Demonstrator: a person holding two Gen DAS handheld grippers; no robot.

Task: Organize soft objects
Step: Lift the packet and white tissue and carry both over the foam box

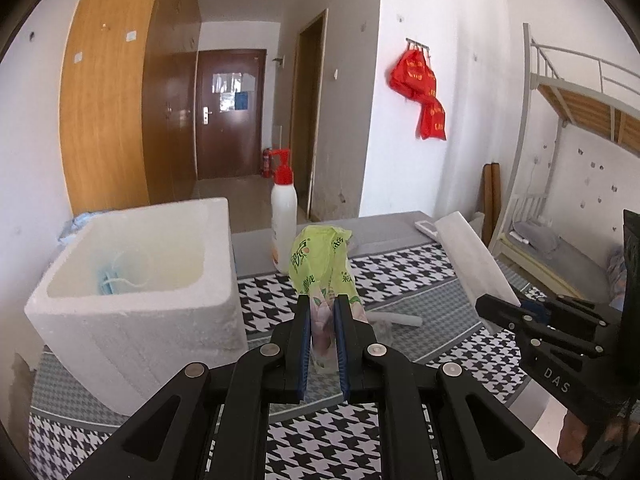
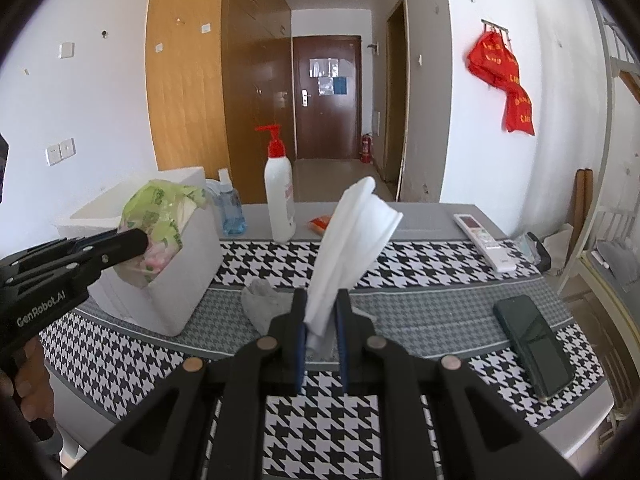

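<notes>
Two fingers (image 1: pixel 323 300) pinch green pkt (image 1: pixel 320 258) beside box rim (image 1: pixel 136 288).

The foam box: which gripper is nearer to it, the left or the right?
Left. The left gripper, shut on a green bag, is at the foam box. The right gripper, shut on a white cloth, is farther out, over the table's middle.

Blue bottle (image 2: pixel 230 210) partly behind foam box (image 2: pixel 176 264); bunk bed (image 1: pixel 580 92) cut off at edge.
</notes>
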